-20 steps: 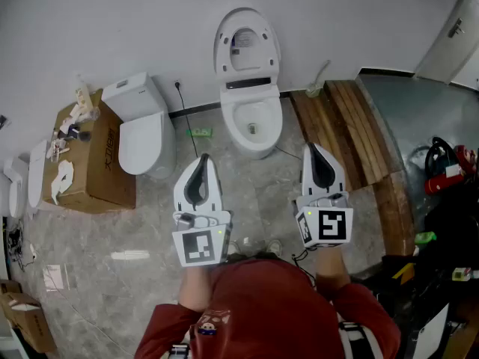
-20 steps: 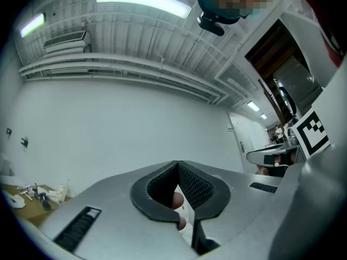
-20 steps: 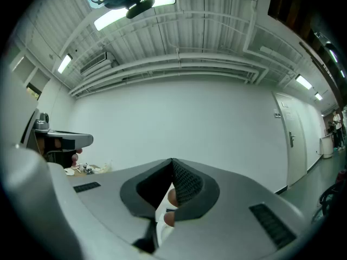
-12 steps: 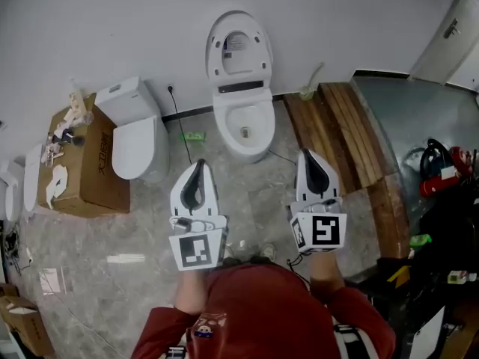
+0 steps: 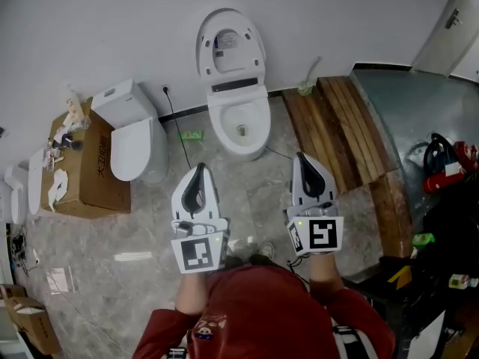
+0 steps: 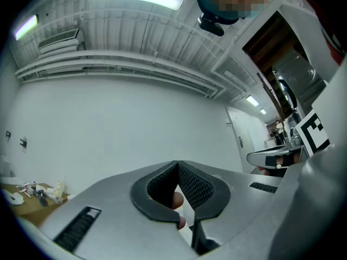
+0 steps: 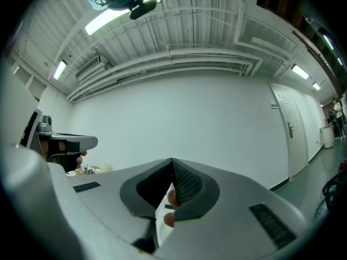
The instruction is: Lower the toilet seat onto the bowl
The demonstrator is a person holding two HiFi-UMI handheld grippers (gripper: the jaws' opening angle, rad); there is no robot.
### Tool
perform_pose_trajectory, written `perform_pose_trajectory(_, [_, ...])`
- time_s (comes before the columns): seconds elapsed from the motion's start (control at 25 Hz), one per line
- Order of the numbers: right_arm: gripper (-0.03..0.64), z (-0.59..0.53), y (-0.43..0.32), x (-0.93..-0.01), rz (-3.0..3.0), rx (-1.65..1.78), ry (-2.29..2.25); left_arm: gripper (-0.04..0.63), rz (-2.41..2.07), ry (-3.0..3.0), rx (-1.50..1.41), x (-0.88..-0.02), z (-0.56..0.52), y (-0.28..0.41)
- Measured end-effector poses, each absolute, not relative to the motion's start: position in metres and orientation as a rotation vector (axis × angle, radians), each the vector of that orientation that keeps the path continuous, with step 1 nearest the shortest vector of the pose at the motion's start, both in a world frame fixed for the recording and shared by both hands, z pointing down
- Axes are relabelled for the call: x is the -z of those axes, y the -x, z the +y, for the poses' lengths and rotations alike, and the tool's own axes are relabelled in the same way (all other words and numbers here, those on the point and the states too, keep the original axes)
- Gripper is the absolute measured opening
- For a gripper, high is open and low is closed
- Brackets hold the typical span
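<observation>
Toilet seat [image 5: 230, 45] stands raised, upright against the white wall [image 5: 112, 21], directly behind the open bowl [image 5: 239, 129]. The person faces it from back on the grey stone floor [image 5: 135, 223], holding a pair of tongs out in each hand. The tips of the left tongs [image 5: 197, 170] are pressed together with nothing caught between them, and the right tongs [image 5: 305, 159] are closed and empty the same way. Both point toward the toilet, well apart from it. Off to the left sits a second toilet [image 5: 138, 137] with its lid down, just beside a cardboard box [image 5: 86, 163]. Wooden boards [image 5: 337, 122] lie on the floor to the bowl's right.
</observation>
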State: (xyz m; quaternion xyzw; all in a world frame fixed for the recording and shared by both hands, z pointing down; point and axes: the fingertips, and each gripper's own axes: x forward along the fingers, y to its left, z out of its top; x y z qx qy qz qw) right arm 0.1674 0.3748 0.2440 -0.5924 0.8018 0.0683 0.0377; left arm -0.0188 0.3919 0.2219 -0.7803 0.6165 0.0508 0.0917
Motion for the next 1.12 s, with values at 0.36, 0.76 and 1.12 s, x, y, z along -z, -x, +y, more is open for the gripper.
perform_pose_trajectory(0.36, [0.013, 0.364, -0.194, -0.262, 2.499, -0.151, 1.749, 0.012, 1.892, 2.295, -0.056, -0.237, 0.394, -0.009])
perform_pose_trajectory(0.76, [0.013, 0.334, -0.208, -0.271, 2.531, -0.157, 1.756, 0.012, 1.902, 2.298, -0.049, -0.242, 0.368, -0.021])
perform_pose_trajectory(1.12, [0.013, 0.293, -0.193, -0.270, 2.559, -0.201, 1.752, 0.012, 1.919, 2.317, -0.098, -0.250, 0.327, -0.009])
